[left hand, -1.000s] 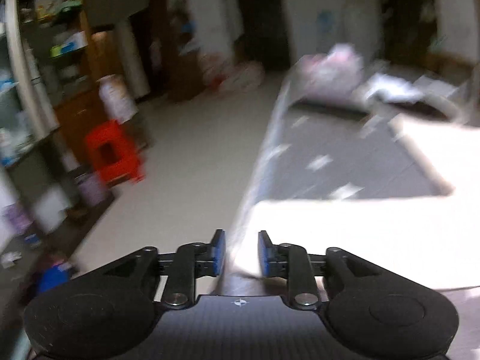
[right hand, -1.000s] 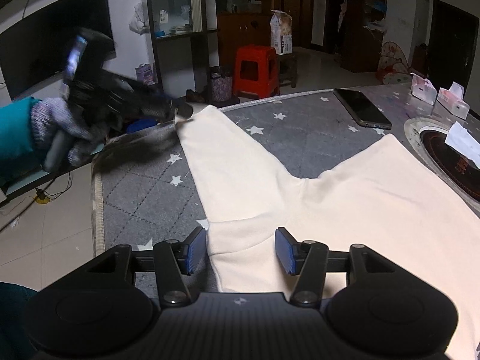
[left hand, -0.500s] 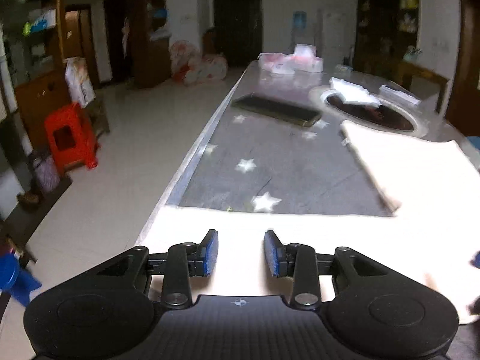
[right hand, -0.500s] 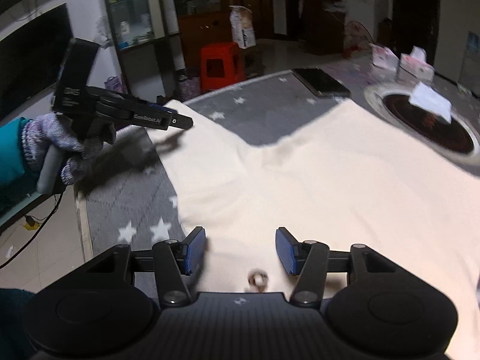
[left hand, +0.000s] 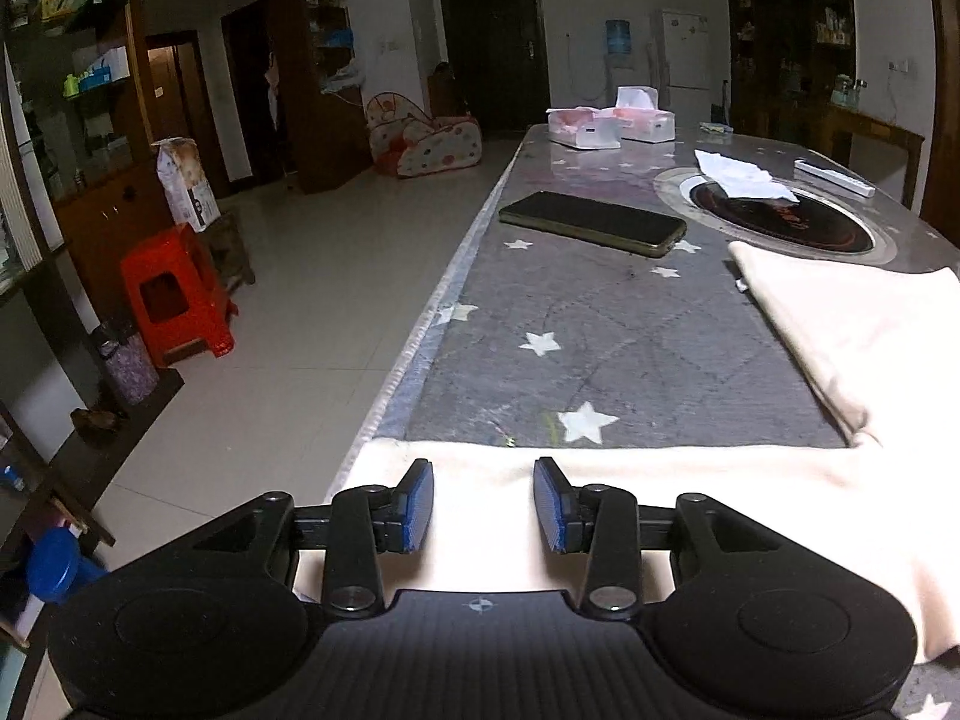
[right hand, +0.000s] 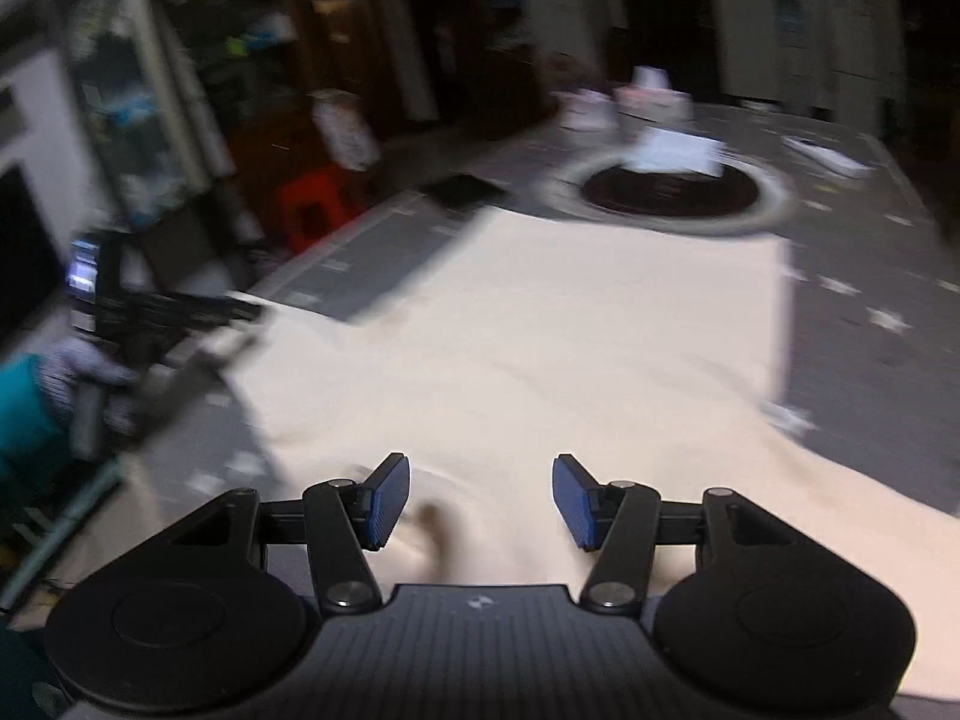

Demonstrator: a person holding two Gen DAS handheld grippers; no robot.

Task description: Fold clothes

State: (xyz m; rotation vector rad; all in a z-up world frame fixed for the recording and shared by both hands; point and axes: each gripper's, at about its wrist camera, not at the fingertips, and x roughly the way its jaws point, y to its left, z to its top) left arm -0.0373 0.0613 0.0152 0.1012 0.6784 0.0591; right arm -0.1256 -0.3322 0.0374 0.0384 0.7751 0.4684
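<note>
Our right claw (right hand: 480,501) has swung across the cream trousers (right hand: 540,348) since a moment ago, its view now smeared, jaws spread with nothing between them. Our left claw (left hand: 483,504) has settled over one trouser leg at the table (left hand: 600,324) edge, its jaws just opening and pinching nothing. The trousers lie flat beyond, short of the phone (left hand: 591,222); we judge that the fold still awaits a fresh grip.

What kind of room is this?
Probably a home's living and dining room: a long table with a grey star-patterned cover, a red plastic stool, and white tissue boxes.
</note>
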